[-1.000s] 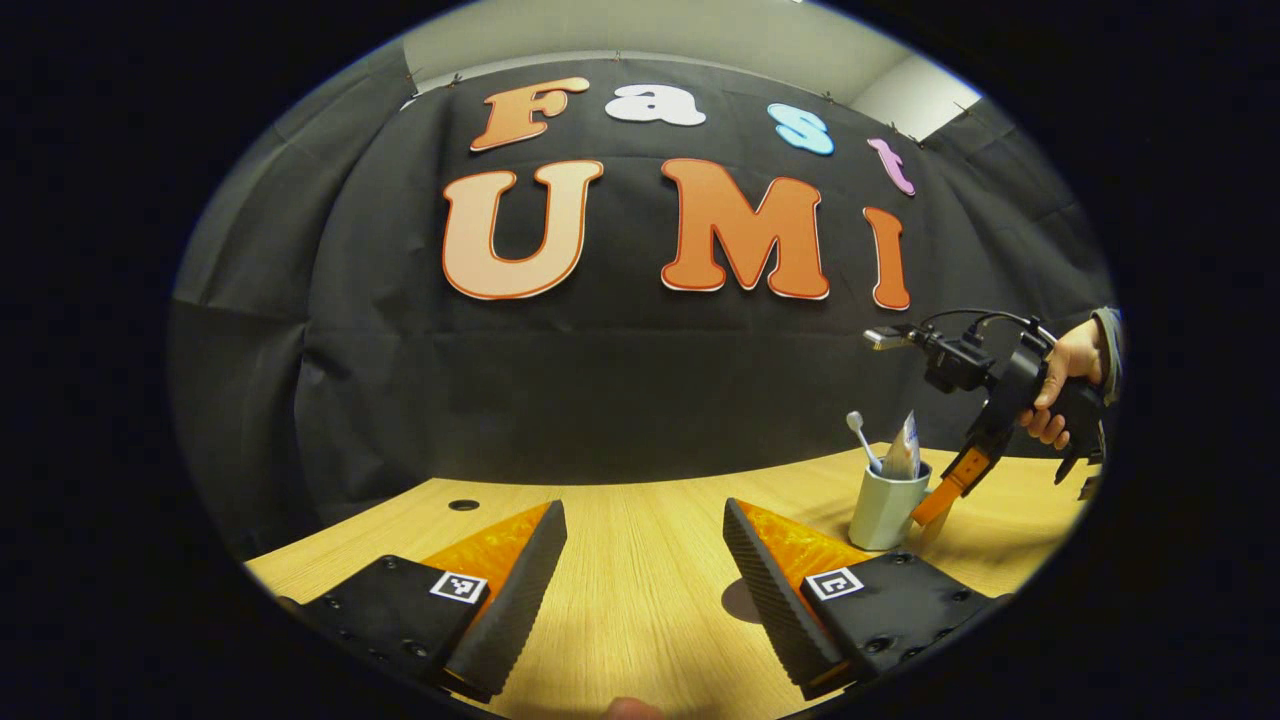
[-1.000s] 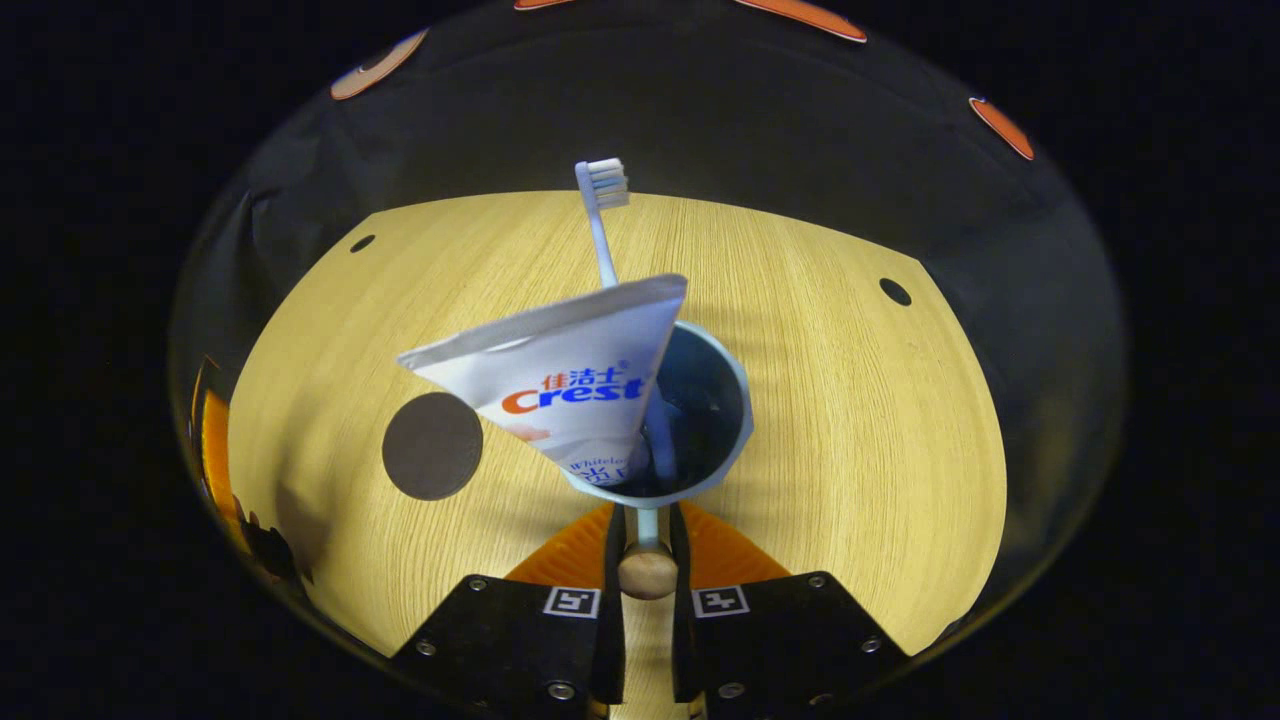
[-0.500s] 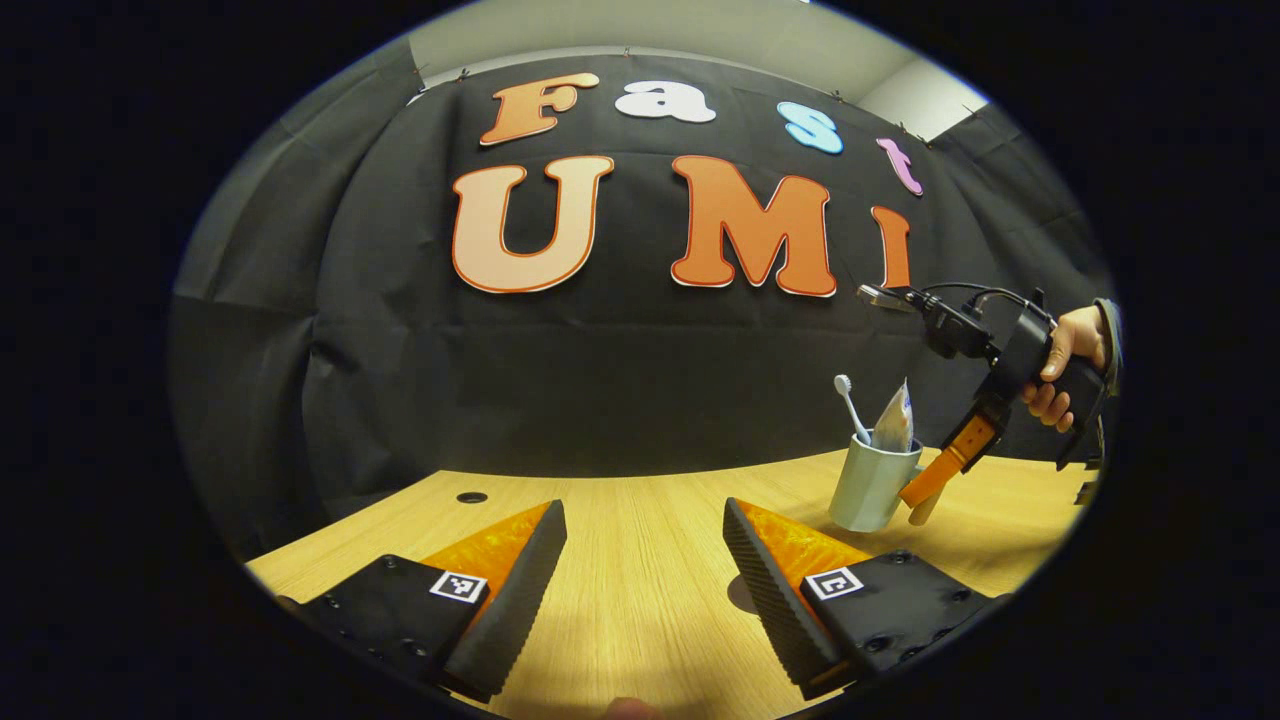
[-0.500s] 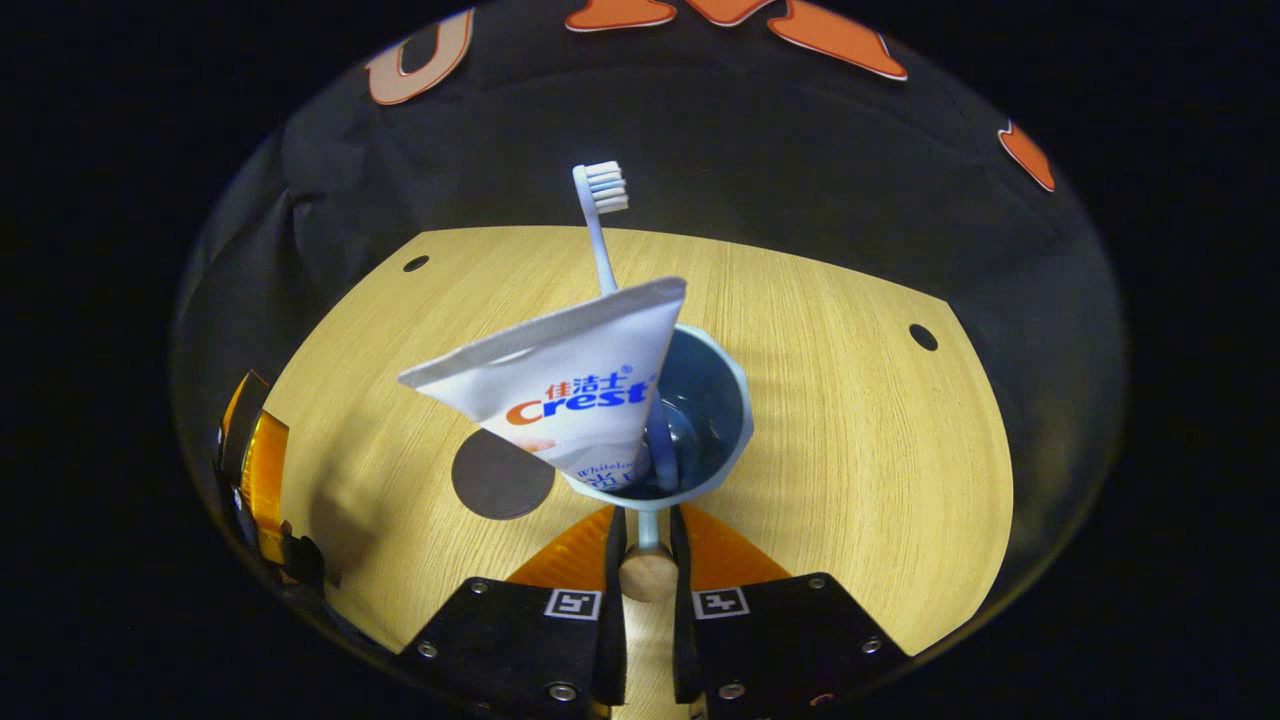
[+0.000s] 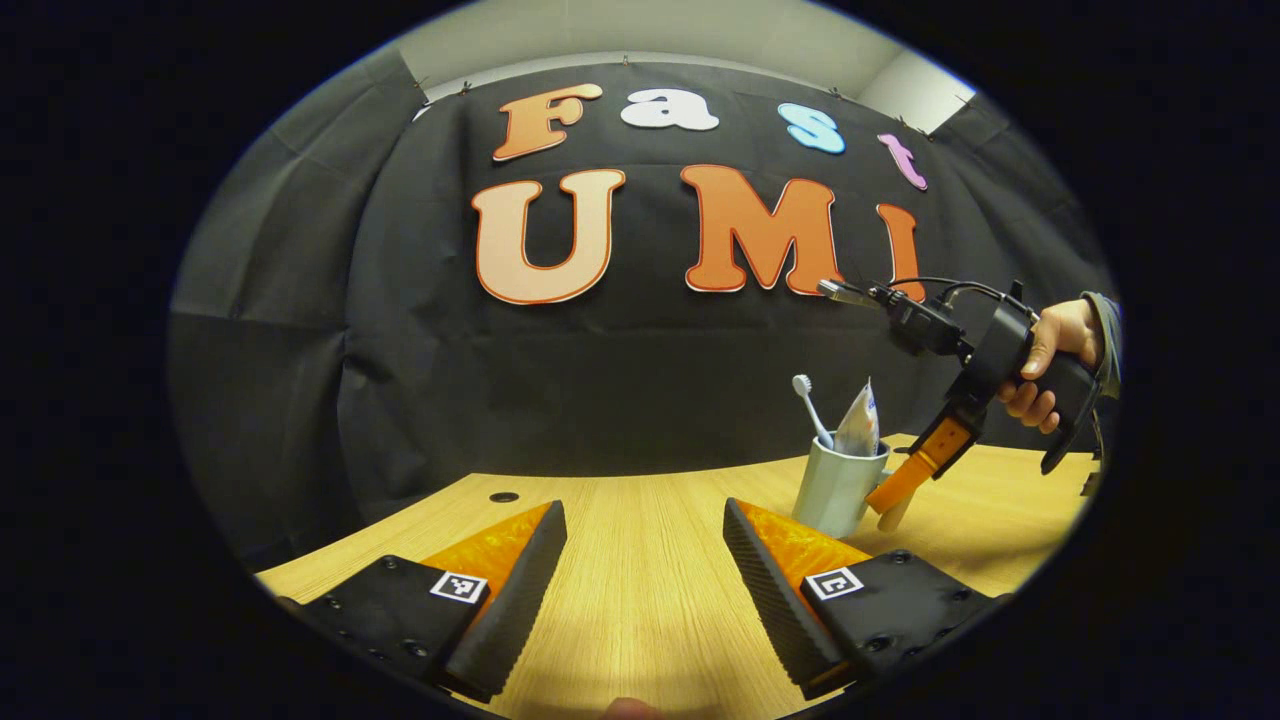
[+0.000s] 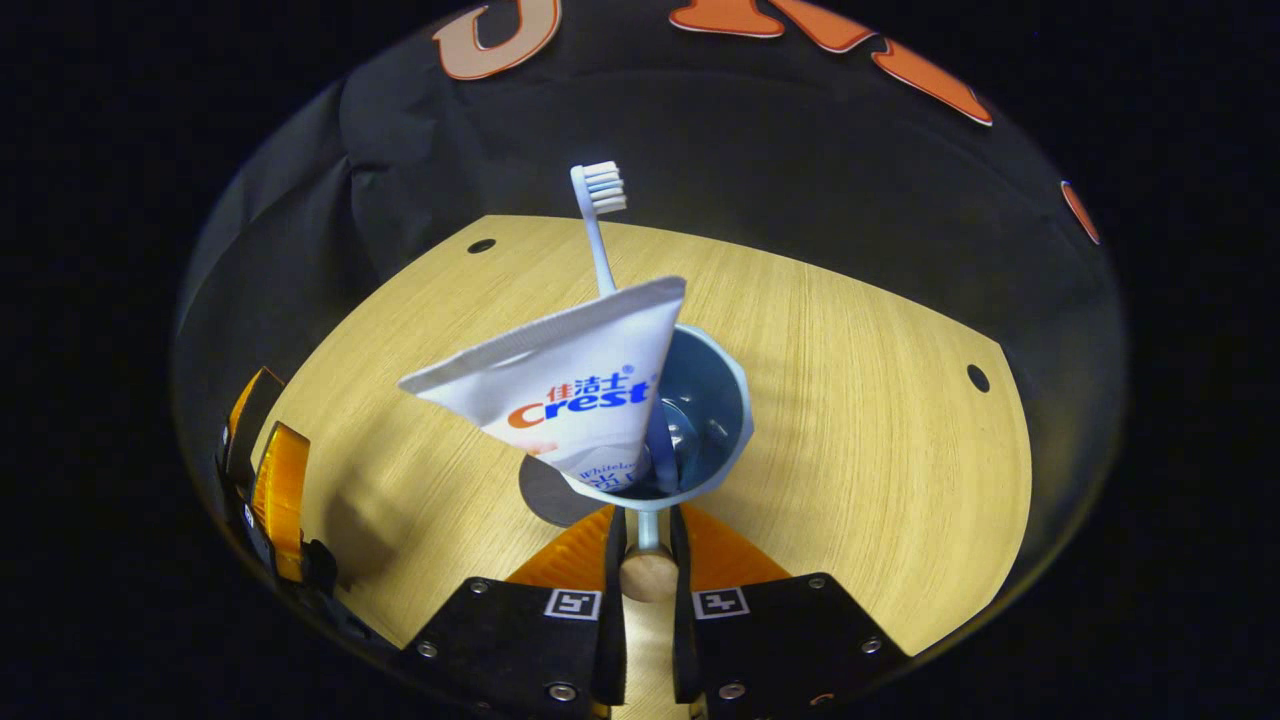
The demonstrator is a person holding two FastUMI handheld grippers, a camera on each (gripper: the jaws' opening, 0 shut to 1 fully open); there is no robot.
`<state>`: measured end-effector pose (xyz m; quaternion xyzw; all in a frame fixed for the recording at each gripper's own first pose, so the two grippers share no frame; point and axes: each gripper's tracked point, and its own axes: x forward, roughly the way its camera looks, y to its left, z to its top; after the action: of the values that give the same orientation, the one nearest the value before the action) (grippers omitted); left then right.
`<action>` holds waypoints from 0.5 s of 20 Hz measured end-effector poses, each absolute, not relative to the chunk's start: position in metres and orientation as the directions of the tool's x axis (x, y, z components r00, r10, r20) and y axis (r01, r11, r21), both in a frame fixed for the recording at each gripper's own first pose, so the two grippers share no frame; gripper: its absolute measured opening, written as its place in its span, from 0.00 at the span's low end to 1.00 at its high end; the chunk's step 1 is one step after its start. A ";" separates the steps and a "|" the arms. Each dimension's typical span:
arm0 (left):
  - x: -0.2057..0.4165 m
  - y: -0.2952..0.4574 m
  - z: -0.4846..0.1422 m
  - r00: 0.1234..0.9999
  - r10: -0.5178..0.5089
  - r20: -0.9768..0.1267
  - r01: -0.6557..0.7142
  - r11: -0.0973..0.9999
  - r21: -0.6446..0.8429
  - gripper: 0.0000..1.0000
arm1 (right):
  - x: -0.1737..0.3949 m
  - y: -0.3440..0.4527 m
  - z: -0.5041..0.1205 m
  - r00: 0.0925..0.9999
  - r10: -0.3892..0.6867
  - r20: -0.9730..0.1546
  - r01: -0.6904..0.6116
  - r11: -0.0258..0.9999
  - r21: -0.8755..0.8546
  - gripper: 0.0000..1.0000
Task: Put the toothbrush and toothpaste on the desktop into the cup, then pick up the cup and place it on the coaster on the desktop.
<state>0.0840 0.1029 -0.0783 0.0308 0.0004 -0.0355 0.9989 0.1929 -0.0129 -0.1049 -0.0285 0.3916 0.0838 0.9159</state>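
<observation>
The right hand-held gripper [image 6: 647,560] is closed almost fully, its two fingers pinching the cup's [image 6: 700,400] thin handle, with the handle's round wooden knob [image 6: 647,575] sitting just behind them at the bottom centre of the right gripper view. The pale blue-grey cup is in the middle of that frame. A toothbrush [image 6: 600,225] stands in it, bristles up toward the top of the frame, and a white toothpaste [image 6: 560,385] tube leans out to the left. A dark round coaster [image 6: 548,495] peeks from under the cup's lower left edge. In the left gripper view the cup [image 5: 838,487] is at centre right above the wooden bench [image 5: 640,590], gripped from the right by a hand [image 5: 1045,360]. The left hand-held gripper [image 5: 640,545] is wide open, holding nothing, low over the bench.
</observation>
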 end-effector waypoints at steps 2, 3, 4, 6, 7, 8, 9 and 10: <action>0.081 0.103 -0.076 0.997 -0.071 0.002 0.071 0.996 0.059 1.00 | 0.195 -0.013 -0.104 0.673 0.145 -0.725 -0.201 0.980 0.009 0.18; 0.078 0.103 -0.074 0.997 -0.071 0.004 0.071 0.996 0.060 1.00 | 0.195 -0.013 -0.105 0.670 0.149 -0.727 -0.213 0.977 0.004 0.18; 0.077 0.104 -0.073 0.998 -0.066 0.005 0.066 0.996 0.063 1.00 | 0.195 -0.012 -0.105 0.664 0.150 -0.733 -0.221 0.975 0.000 0.19; 0.075 0.110 -0.073 0.999 -0.054 0.006 0.054 0.996 0.065 1.00 | 0.194 -0.012 -0.106 0.651 0.150 -0.744 -0.231 0.973 -0.006 0.19; 0.075 0.112 -0.074 0.999 -0.049 0.004 0.049 0.997 0.065 0.99 | 0.194 -0.012 -0.106 0.648 0.148 -0.747 -0.235 0.972 -0.011 0.19; 0.074 0.113 -0.075 0.999 -0.044 -0.001 0.044 0.997 0.066 1.00 | 0.194 -0.012 -0.106 0.644 0.151 -0.750 -0.241 0.970 -0.012 0.19; 0.073 0.113 -0.077 0.999 -0.040 -0.007 0.040 0.997 0.067 1.00 | 0.193 -0.012 -0.106 0.639 0.154 -0.754 -0.249 0.969 -0.013 0.18; 0.072 0.114 -0.077 0.999 -0.037 -0.012 0.038 0.997 0.066 1.00 | 0.194 -0.012 -0.106 0.634 0.158 -0.757 -0.256 0.967 -0.013 0.19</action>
<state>0.0719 0.1138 -0.0774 0.0331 0.0056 -0.0188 0.9993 0.1936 -0.0122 -0.1058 -0.0595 0.4122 0.1147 0.9019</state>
